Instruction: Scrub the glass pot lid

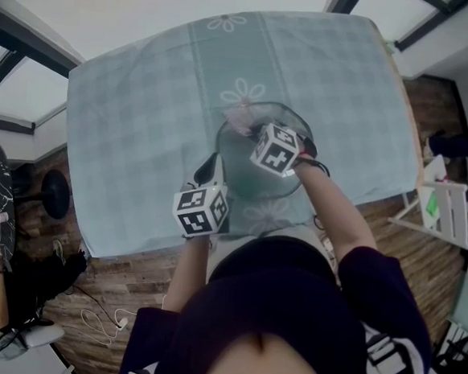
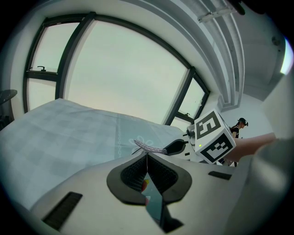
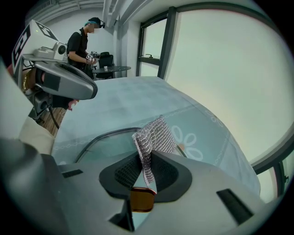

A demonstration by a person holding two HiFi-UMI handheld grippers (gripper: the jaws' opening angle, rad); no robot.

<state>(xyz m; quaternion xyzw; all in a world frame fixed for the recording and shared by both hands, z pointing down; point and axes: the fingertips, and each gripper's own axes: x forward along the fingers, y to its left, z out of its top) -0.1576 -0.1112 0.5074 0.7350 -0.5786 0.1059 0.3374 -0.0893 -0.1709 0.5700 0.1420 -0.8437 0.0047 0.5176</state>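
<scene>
While left fingers [image 2: 133, 172] are shut | right fingers [image 3: 170, 172] clamp mesh cloth [image 3: 154, 135] | by lid [image 1: 240, 158]

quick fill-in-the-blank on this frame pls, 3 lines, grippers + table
The right gripper has its jaws shut on a silver mesh ___.
The left gripper pinches the glass pot lid at its ___.
The checked tablecloth is printed with white ___.
Missing words: cloth; rim; flowers.
</scene>
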